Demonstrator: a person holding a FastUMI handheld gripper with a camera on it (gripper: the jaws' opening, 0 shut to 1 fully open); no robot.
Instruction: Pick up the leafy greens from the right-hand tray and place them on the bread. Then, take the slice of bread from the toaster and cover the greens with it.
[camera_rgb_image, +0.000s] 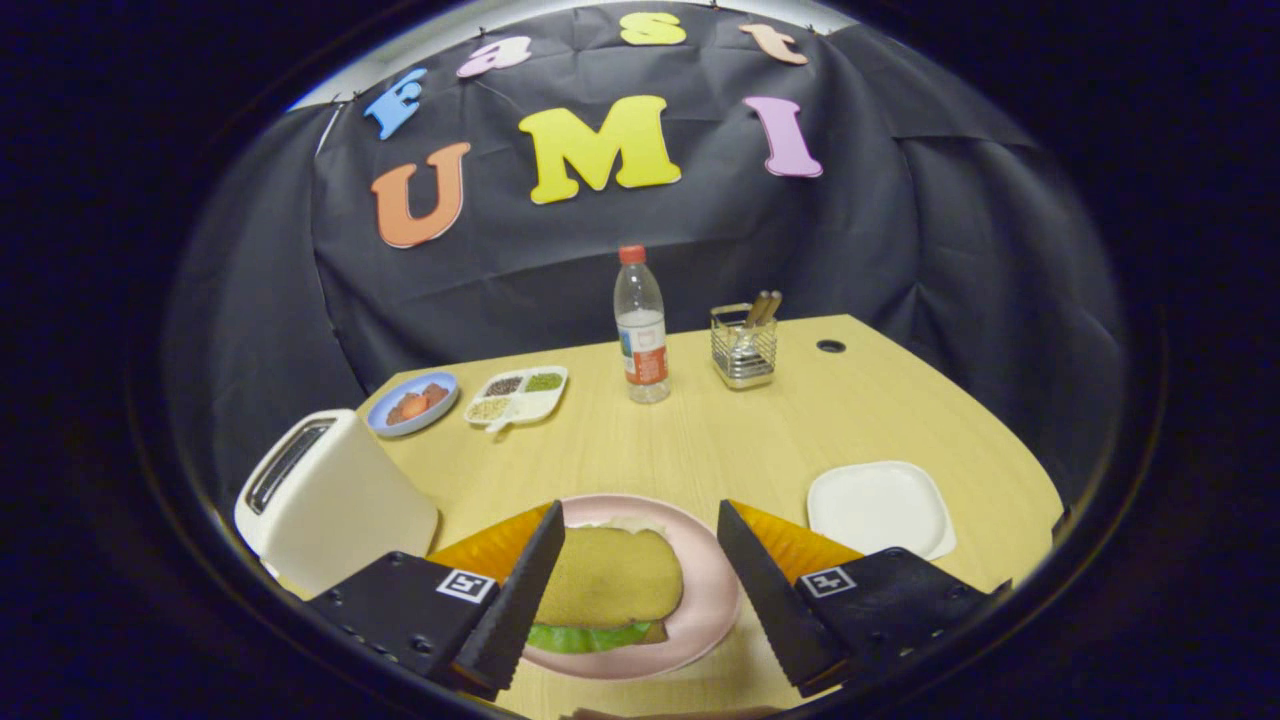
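Observation:
A slice of bread (612, 577) lies on a pink plate (706, 590), between my fingers and a little below them. Leafy greens (585, 637) stick out from under its near edge, and a pale slice shows at its far edge. My gripper (640, 535) is open above the plate, with nothing held and a finger on each side of the sandwich. A white toaster (325, 497) stands to the left of the plate; its slot looks dark and I see no bread in it. A white square tray (880, 508) sits to the right, bare.
Toward the back of the wooden table (720, 440) stand a water bottle (641, 328) with a red cap and a wire utensil holder (744, 345). A blue dish (413, 403) with red pieces and a divided white dish (516, 394) sit at the back left.

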